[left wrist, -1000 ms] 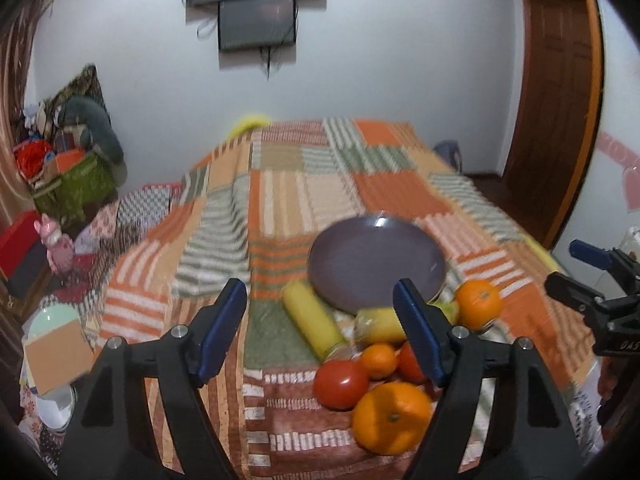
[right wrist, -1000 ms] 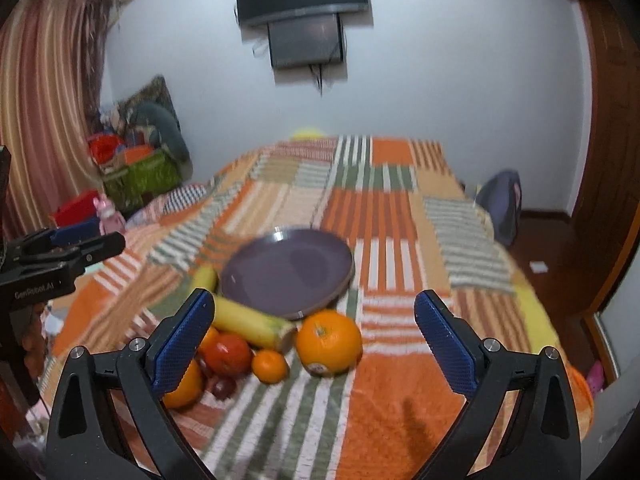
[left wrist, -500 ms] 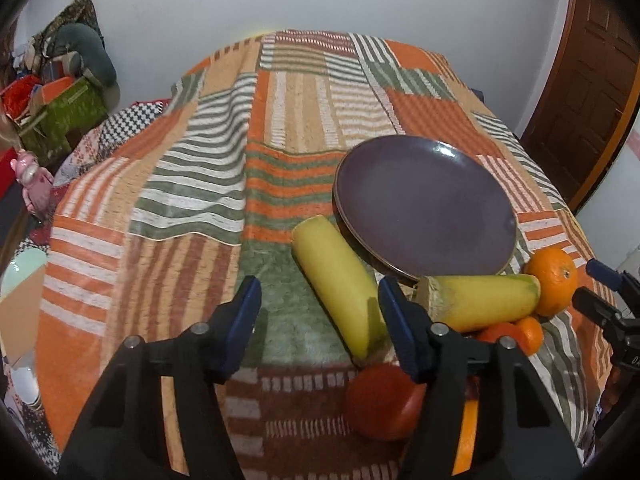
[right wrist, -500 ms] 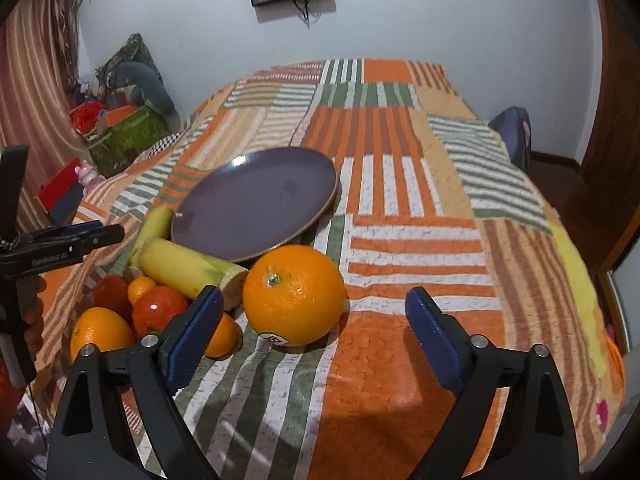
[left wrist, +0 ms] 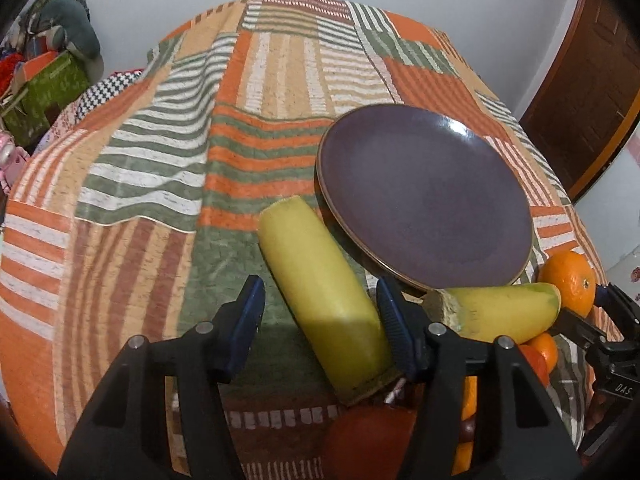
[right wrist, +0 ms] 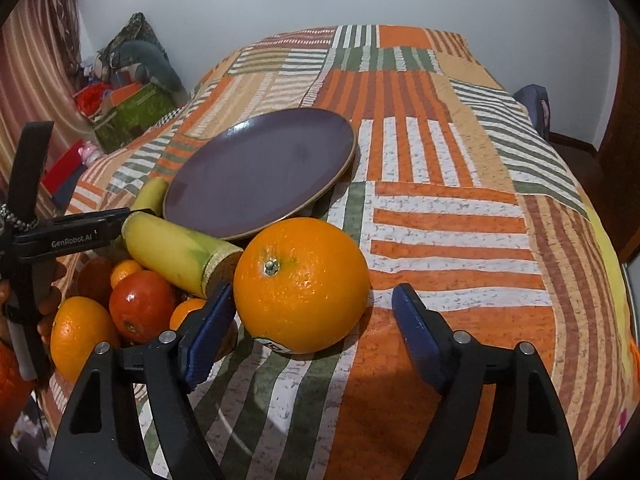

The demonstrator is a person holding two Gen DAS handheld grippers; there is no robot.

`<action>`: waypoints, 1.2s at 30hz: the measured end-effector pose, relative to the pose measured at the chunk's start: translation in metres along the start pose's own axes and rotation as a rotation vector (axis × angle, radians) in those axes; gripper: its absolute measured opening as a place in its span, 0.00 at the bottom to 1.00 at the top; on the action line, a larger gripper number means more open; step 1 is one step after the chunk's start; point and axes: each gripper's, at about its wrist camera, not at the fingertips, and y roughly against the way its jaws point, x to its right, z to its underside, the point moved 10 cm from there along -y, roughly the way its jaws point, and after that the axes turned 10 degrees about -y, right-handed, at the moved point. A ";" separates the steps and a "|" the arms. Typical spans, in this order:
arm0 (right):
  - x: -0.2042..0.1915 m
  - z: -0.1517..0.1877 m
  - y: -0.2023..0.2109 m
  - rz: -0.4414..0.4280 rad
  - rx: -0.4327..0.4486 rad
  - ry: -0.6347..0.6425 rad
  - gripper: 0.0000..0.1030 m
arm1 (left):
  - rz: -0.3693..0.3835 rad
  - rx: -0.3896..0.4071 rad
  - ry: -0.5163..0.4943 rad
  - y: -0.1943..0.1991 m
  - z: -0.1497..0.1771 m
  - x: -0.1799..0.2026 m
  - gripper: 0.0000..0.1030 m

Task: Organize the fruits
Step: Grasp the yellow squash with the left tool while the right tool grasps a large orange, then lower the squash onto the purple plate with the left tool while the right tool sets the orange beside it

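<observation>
The left gripper (left wrist: 320,316) is held open around the near end of a yellow banana piece (left wrist: 320,292), whose far end lies against the purple plate (left wrist: 424,196) rim. The right gripper (right wrist: 312,322) is spread open, a large orange (right wrist: 301,284) sitting between its fingers, touching the left one. Both fruits rest on the striped bedspread (right wrist: 460,208) near its front edge, beside a second banana piece (right wrist: 180,254) and a heap of tomatoes and oranges (right wrist: 116,308).
</observation>
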 end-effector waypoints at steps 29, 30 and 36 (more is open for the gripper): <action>0.005 -0.012 0.016 -0.017 0.037 -0.049 0.60 | 0.015 -0.080 -0.051 -0.016 -0.009 -0.023 0.41; 0.004 -0.014 0.017 -0.017 0.040 -0.047 0.60 | 0.013 -0.076 -0.053 -0.014 -0.010 -0.023 0.40; -0.001 -0.034 0.022 -0.020 0.078 -0.024 0.60 | 0.028 0.014 -0.086 0.017 -0.031 -0.018 0.38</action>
